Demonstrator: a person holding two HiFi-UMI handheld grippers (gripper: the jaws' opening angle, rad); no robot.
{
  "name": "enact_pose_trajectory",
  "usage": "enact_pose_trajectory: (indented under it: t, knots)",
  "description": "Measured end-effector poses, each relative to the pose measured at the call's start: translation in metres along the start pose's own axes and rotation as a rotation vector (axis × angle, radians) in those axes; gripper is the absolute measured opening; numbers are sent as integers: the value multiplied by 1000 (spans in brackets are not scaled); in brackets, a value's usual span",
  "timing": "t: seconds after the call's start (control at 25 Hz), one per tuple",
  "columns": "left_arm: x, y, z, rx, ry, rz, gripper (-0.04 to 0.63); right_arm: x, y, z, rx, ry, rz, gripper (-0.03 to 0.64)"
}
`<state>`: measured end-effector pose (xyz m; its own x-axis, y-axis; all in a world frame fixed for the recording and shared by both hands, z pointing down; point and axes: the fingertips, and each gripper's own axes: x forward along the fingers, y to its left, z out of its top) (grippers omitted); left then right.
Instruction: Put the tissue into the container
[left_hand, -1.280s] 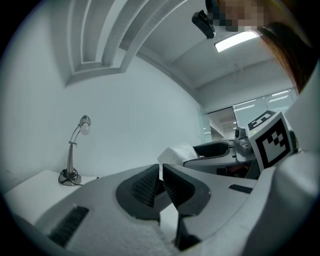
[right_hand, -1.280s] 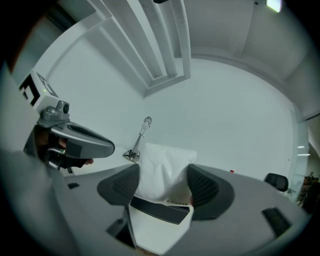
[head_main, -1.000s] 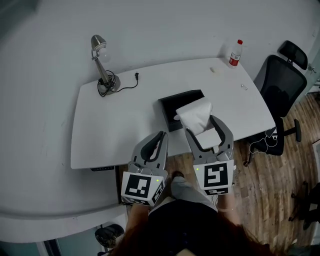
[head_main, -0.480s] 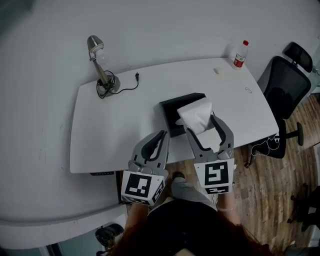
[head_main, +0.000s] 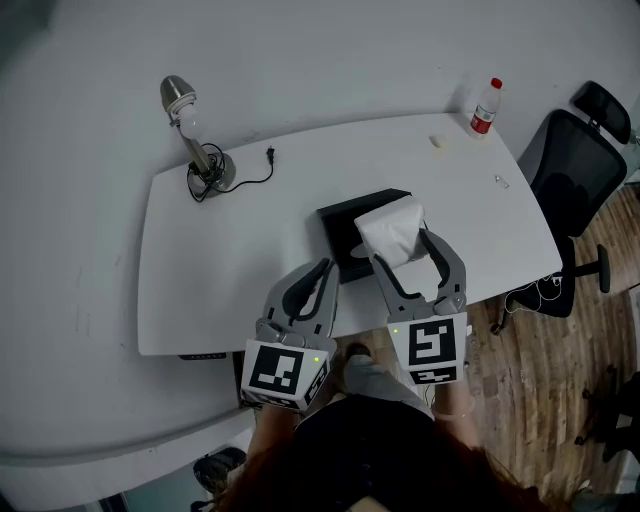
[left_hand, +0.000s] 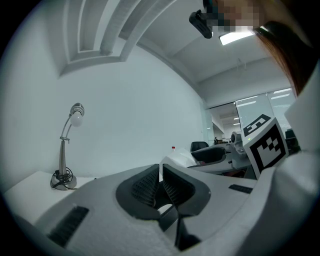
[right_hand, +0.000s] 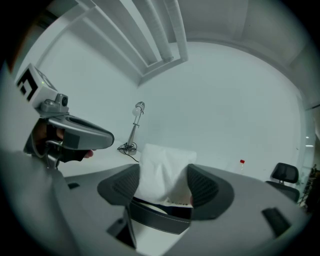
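Note:
A black rectangular container (head_main: 350, 217) lies on the white table (head_main: 230, 260), near its front edge. The tissue (head_main: 391, 228) is a white soft pack held just above the container's right near part. My right gripper (head_main: 402, 250) is shut on it. In the right gripper view the tissue (right_hand: 162, 167) fills the gap between the two dark pads (right_hand: 202, 185). My left gripper (head_main: 321, 270) hovers at the table's front edge, left of the container, shut with nothing in it. Its ribbed pads (left_hand: 145, 184) stand almost together.
A desk lamp (head_main: 186, 132) with a loose cable and plug (head_main: 270, 155) stands at the table's back left. A red-capped bottle (head_main: 485, 105) and two small items (head_main: 437, 142) are at the back right. A black office chair (head_main: 575, 160) stands on the wooden floor to the right.
The head view has shifted slightly. Both grippers stay nearly where they were, and the right one keeps the tissue over the container.

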<state>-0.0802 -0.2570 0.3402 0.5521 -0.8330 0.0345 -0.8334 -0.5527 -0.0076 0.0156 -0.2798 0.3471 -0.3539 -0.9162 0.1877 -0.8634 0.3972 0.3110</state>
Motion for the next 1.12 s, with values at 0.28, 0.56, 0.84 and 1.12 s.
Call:
enact_pose_trajectory:
  t: [0.28,0.56,0.84,1.12]
  knots:
    - [15,7,-5,-1,17,-6,41,19,-4,-10,13,28,18,318]
    - [30,13,-10,-8,32,-6,40,36,-6,-23,25,69,40,318]
    - [41,17,-17,-20,50,-3,41,49,-8,-38,43,109,60,316]
    - [51,19,-28,-44,71,-7,41,60,-7,-55,61,158,76,316]
